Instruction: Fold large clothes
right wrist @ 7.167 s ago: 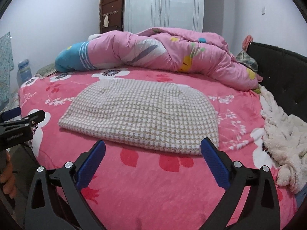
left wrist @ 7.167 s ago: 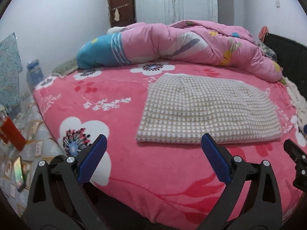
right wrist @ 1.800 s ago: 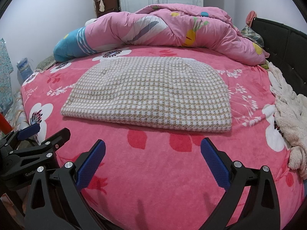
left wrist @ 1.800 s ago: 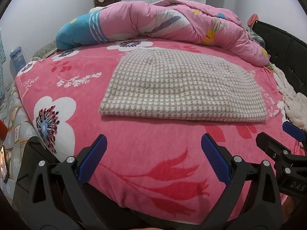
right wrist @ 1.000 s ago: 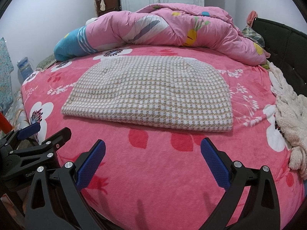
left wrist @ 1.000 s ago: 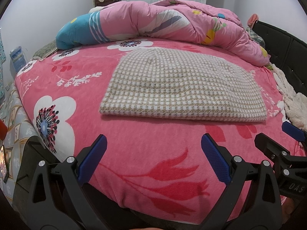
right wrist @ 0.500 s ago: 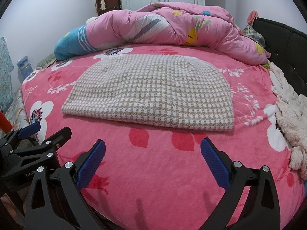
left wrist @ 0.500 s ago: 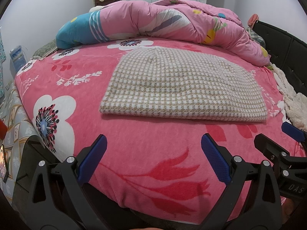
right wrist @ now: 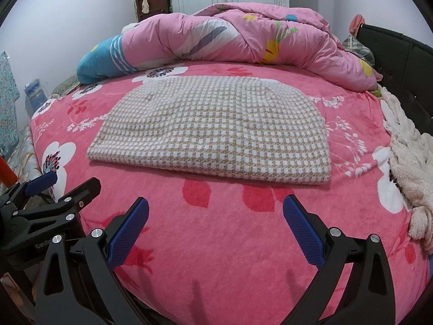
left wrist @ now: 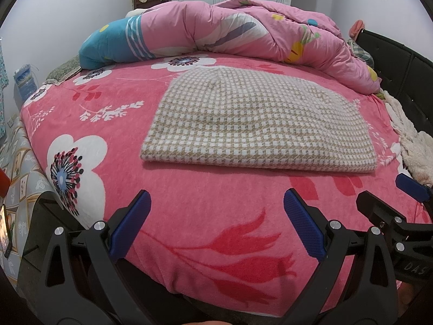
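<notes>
A beige-and-white checked garment (left wrist: 257,124) lies folded flat in the middle of the pink flowered bed (left wrist: 205,216); it also shows in the right wrist view (right wrist: 213,132). My left gripper (left wrist: 216,216) is open and empty over the bed's near edge, short of the garment's front fold. My right gripper (right wrist: 216,216) is open and empty, also short of the garment. The right gripper also shows in the left wrist view (left wrist: 389,203), and the left gripper in the right wrist view (right wrist: 59,187).
A bunched pink and blue quilt (left wrist: 230,32) lies along the far side of the bed. A cream fleece item (right wrist: 406,162) lies at the right edge by the black headboard (right wrist: 400,54). A patterned cover (left wrist: 19,162) is on the left.
Since several seconds ago both grippers have shifted right and closer, so the garment looks nearer. Over the last second almost nothing has moved.
</notes>
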Motion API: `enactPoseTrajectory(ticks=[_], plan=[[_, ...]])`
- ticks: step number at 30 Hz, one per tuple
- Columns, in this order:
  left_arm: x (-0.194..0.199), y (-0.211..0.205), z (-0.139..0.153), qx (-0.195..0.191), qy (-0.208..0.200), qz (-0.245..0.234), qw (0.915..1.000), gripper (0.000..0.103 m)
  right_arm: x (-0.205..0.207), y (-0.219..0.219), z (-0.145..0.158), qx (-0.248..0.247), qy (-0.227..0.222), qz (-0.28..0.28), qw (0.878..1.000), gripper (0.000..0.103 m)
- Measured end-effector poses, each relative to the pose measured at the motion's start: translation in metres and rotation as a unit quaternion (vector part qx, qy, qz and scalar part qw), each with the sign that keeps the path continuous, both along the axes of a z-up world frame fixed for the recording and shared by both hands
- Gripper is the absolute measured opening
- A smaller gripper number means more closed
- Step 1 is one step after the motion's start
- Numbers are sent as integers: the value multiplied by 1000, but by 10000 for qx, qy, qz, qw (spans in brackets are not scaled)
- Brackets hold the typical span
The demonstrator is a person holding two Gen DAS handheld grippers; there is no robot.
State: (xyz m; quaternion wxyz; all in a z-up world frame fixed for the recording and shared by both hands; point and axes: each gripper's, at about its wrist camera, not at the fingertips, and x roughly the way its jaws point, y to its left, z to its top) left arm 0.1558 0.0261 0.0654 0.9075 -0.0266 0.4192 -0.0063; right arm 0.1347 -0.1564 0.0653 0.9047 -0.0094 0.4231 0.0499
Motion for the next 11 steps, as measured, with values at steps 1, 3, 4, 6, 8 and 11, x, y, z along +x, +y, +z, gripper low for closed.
enactPoseTrajectory(ticks=[1,3,4,6,8,11], plan=[[1,1,0,4,-3,-5,10000,95,0,0,0,0,-3,-5,10000,97],[0,-1,0,1,0,2,10000,95,0,0,-1,9,0,2,10000,97],[0,0,0,0,-3,-1,10000,95,0,0,-1,3,-3,1,10000,97],[0,0,-1,2,-3,-1,10000,95,0,-1,-1,-1,2,4,10000,97],[0,0,-1,-3,-1,1,10000,95,0,-2,-2,4,10,10,10000,97],[0,-1,-1,2,-6,4,10000,95,0,-2,-3,2,19,15,10000,97]])
